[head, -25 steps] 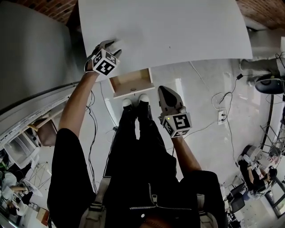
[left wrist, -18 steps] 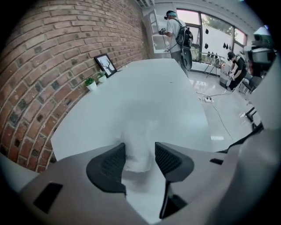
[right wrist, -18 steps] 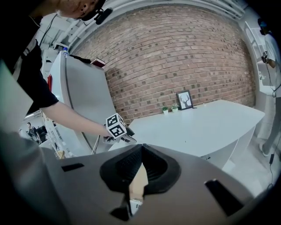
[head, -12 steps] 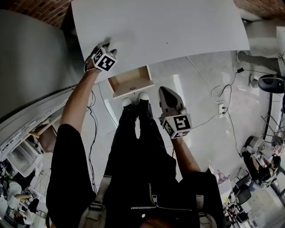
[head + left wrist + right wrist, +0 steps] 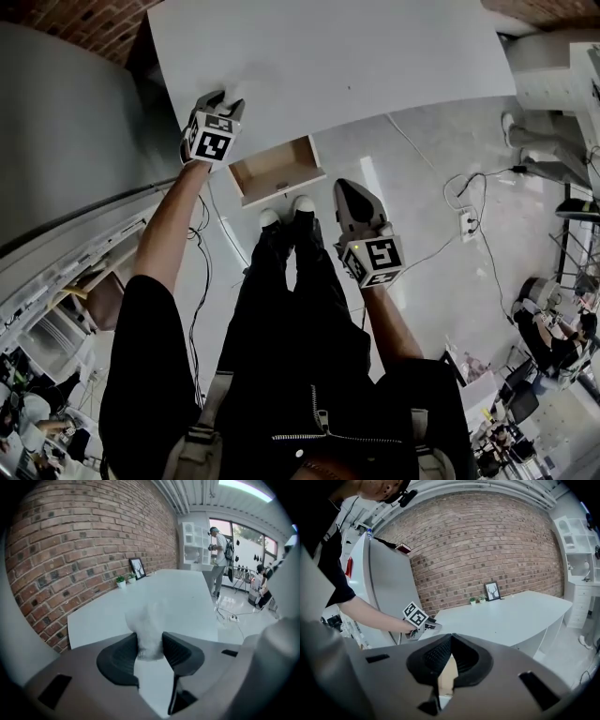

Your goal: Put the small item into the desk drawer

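- Upper left of the head view: left gripper point(image 5: 225, 99), grey body with a black-and-white marker cube, over the near left corner of the white flat-topped desk point(image 5: 356, 56). The small item cannot be picked out here against the white top.
- Centre of the head view: open light-brown wooden drawer point(image 5: 272, 171), pulled out under the desk's front edge, just right of the left gripper and above the person's white shoes point(image 5: 269, 217).
- Centre right of the head view: right gripper point(image 5: 345, 187), same make, over the grey floor point(image 5: 422, 300), tip pointing toward the drawer's right end and apart from it.
- Lower centre of the left gripper view: left gripper point(image 5: 150, 644), whose jaws have just been closing, with both black ribbed pads pressed on the small white soft-edged item point(image 5: 149, 620). The item is blurred and stands up above the pads, in front of the desk point(image 5: 187, 602).
- Left of that view: red brick wall point(image 5: 84, 550); a black-framed picture point(image 5: 137, 567) stands at the desk's far end.
- Lower centre of the right gripper view: right gripper point(image 5: 451, 639), jaws pressed together at the tips with nothing between them. A strip of light-brown board point(image 5: 447, 677) shows in the gap below.
- Centre left of that view: left gripper point(image 5: 433, 625) at the desk point(image 5: 506, 616) corner, beside a tall white cabinet point(image 5: 384, 588).
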The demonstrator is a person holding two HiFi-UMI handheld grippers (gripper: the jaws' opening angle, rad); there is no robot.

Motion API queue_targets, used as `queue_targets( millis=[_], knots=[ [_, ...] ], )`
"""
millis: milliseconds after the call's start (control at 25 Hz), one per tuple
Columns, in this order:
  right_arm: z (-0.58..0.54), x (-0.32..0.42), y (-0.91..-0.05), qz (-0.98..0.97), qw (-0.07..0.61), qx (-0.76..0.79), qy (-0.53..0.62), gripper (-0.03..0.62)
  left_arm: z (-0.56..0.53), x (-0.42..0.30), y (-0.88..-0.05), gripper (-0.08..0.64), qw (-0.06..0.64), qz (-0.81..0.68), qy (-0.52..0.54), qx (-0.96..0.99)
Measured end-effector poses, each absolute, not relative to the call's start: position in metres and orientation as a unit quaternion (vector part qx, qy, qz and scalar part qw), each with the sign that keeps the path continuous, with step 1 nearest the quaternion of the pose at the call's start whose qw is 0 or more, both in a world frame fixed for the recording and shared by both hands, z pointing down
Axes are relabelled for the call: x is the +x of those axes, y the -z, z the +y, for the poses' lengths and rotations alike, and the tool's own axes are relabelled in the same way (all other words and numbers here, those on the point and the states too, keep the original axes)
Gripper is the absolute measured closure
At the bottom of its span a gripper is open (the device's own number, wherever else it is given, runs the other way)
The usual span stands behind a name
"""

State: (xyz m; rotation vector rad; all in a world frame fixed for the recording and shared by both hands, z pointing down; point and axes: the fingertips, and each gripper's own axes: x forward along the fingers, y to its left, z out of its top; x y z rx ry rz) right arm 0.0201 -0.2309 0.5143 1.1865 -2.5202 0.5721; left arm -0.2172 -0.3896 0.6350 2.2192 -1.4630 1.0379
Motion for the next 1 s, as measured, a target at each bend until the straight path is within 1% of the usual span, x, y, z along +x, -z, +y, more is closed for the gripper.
queue_targets(
  millis=[400, 640, 1000],
  knots=[
    [-0.249, 0.011, -0.478, -0.886, 0.122, 0.415, -0.167, 0.586, -0.346, -0.217, -0.549, 0.388, 0.115, -0.541, -0.275, 0.787],
    [-0.253, 0.004, -0.456, -0.898, 0.104, 0.399, -0.154, 0.586, -0.325, -0.223, -0.511, 0.388, 0.122, -0.574, -0.223, 0.778],
    [-0.233, 0.009, -0.438, -0.914, 0.087, 0.371, -0.143, 0.586, -0.279, -0.218, -0.464, 0.388, 0.099, -0.604, -0.196, 0.766]
  ],
)
